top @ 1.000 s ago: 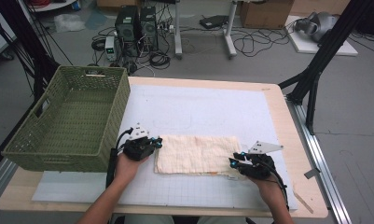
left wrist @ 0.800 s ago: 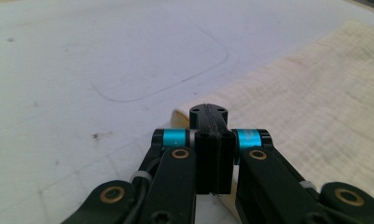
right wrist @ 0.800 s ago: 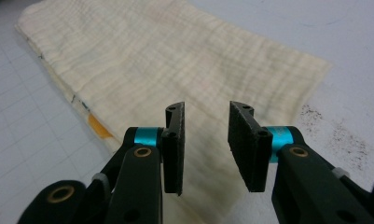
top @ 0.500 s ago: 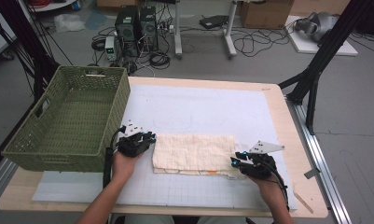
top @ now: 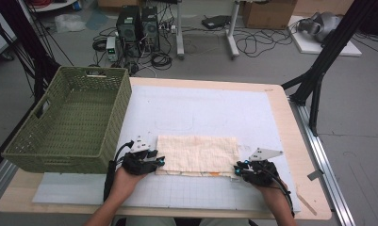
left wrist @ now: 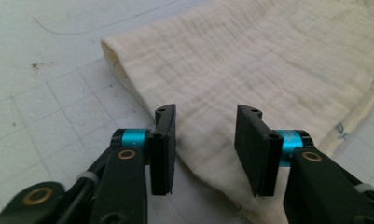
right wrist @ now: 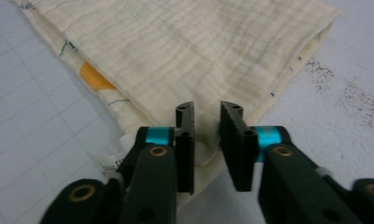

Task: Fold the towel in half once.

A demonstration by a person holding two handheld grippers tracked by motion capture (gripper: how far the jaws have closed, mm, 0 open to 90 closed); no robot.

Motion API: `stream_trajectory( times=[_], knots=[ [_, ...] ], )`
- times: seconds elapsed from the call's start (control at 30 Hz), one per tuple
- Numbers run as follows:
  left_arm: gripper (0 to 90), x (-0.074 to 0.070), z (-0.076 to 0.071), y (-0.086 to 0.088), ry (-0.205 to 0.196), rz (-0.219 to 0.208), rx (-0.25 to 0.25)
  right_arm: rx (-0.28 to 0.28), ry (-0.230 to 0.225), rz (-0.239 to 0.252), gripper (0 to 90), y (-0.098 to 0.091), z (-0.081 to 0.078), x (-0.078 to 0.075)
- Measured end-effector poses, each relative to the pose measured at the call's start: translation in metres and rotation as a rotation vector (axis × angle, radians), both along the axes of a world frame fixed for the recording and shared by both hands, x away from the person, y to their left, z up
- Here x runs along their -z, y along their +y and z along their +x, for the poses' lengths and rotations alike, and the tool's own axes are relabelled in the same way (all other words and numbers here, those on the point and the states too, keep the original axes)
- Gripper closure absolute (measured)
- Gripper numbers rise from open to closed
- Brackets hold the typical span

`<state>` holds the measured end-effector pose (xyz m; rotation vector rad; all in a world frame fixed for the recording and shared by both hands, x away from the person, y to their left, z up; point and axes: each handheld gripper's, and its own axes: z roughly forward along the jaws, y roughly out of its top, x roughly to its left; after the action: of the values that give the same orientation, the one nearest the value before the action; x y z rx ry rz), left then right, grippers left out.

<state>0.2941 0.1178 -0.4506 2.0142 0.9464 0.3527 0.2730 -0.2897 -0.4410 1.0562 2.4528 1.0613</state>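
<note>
The folded cream muslin cloth [top: 197, 155] lies flat on the white gridded mat [top: 215, 113], no writing legible. The right gripper [right wrist: 207, 122] has just closed, pinching its corner; the left gripper [left wrist: 205, 133], just opening, straddles its edge without pressing. A green woven basket [top: 69, 122] stands left.

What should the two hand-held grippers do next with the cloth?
Probably close the left hand-held gripper on the cloth. Its jaws have just been opening and stand apart over the cloth's near corner, while the right hand-held gripper has just been closing around the other corner.
</note>
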Motion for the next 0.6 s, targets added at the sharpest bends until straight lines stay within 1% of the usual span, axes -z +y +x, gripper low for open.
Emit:
stream_trajectory(
  times=[0.03,0.1,0.13,0.17,0.2,0.27,0.3,0.4,0.43,0.5,0.57,0.6],
  knots=[
    [65.6,0.0,-0.001,0.0,-0.011,0.015,0.003,-0.008,-0.005,-0.009,84.5,0.0,0.0,0.0],
    [76.6,-0.002,-0.001,0.001,-0.018,0.04,0.015,-0.017,-0.013,-0.018,86.4,0.002,0.0,0.0],
    [82.8,-0.003,-0.002,0.001,-0.027,0.04,0.017,-0.018,-0.016,-0.017,86.6,0.003,0.0,-0.001],
    [85.7,-0.004,-0.003,0.002,-0.04,0.046,0.022,-0.017,-0.018,-0.014,86.8,0.003,0.0,-0.002],
    [86.6,-0.006,-0.004,0.002,-0.048,0.037,0.021,-0.016,-0.024,-0.012,86.9,0.003,0.0,-0.003],
    [86.8,-0.011,-0.004,0.005,-0.064,0.012,0.015,-0.013,-0.041,0.009,86.9,0.002,-0.001,-0.006],
    [86.7,-0.015,-0.004,0.007,-0.068,-0.017,0.01,-0.012,-0.051,0.018,86.9,0.001,-0.002,-0.008],
    [86.3,-0.019,-0.006,0.01,-0.07,-0.067,0.004,-0.008,-0.076,0.04,86.9,0.0,-0.005,-0.015],
    [86.5,-0.02,-0.007,0.011,-0.075,-0.069,0.007,-0.01,-0.087,0.043,86.9,0.0,-0.006,-0.017],
    [86.8,-0.024,-0.009,0.011,-0.081,-0.085,0.019,-0.006,-0.092,0.056,86.9,-0.001,-0.008,-0.02],
    [86.7,-0.026,-0.012,0.012,-0.09,-0.091,0.013,-0.001,-0.092,0.067,86.9,-0.003,-0.011,-0.022],
    [86.8,-0.026,-0.012,0.014,-0.086,-0.09,0.014,0.001,-0.09,0.069,87.0,-0.004,-0.013,-0.023]
  ],
)
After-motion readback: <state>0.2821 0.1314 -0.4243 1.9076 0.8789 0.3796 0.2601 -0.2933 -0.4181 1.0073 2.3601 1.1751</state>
